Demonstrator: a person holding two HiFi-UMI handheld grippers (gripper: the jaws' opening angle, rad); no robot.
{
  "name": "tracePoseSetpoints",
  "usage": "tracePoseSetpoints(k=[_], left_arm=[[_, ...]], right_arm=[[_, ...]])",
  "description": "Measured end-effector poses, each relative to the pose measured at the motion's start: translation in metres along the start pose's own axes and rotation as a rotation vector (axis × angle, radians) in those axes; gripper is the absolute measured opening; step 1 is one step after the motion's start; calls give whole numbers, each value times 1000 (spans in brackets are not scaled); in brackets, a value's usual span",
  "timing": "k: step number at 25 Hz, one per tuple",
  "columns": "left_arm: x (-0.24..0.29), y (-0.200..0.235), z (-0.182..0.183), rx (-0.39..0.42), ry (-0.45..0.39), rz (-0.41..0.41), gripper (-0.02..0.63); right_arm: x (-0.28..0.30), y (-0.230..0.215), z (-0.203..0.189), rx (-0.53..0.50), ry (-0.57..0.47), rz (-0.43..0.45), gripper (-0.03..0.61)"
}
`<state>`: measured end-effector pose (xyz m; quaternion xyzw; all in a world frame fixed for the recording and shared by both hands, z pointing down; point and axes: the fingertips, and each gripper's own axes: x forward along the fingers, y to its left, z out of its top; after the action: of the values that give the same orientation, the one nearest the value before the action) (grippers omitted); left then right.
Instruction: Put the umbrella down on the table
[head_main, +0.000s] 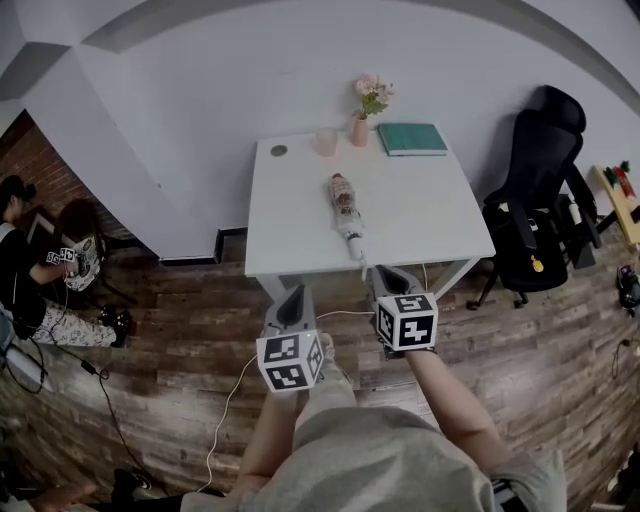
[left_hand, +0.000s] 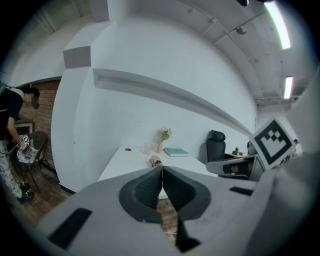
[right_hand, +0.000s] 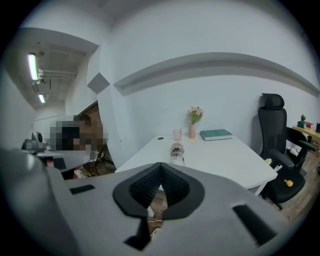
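Note:
The folded umbrella, patterned with a white handle, lies lengthwise on the white table, its handle toward the near edge. Nothing holds it. My left gripper hovers over the wooden floor just off the table's near edge, its jaws shut and empty. My right gripper is beside it, close to the table edge and near the handle end, also shut and empty. In the left gripper view the jaws meet, with the umbrella beyond them. The right gripper likewise points toward the umbrella.
At the table's far edge stand a pink cup, a vase of flowers and a green book. A black office chair is right of the table. People sit at the left. A white cable runs over the floor.

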<state>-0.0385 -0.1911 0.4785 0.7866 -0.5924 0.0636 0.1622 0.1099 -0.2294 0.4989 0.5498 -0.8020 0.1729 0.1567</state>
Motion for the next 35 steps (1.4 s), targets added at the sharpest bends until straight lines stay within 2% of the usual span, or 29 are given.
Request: tracePoseSetpoints(k=[16,35], left_arm=[[-82,-40,-15,34,-16,-36,8],[-108,-39,-21,16,-34,-20,8]], right_arm=[[-106,32,-23,18,-108,18,2],[-128,54,-25,-2,-132,39,0]])
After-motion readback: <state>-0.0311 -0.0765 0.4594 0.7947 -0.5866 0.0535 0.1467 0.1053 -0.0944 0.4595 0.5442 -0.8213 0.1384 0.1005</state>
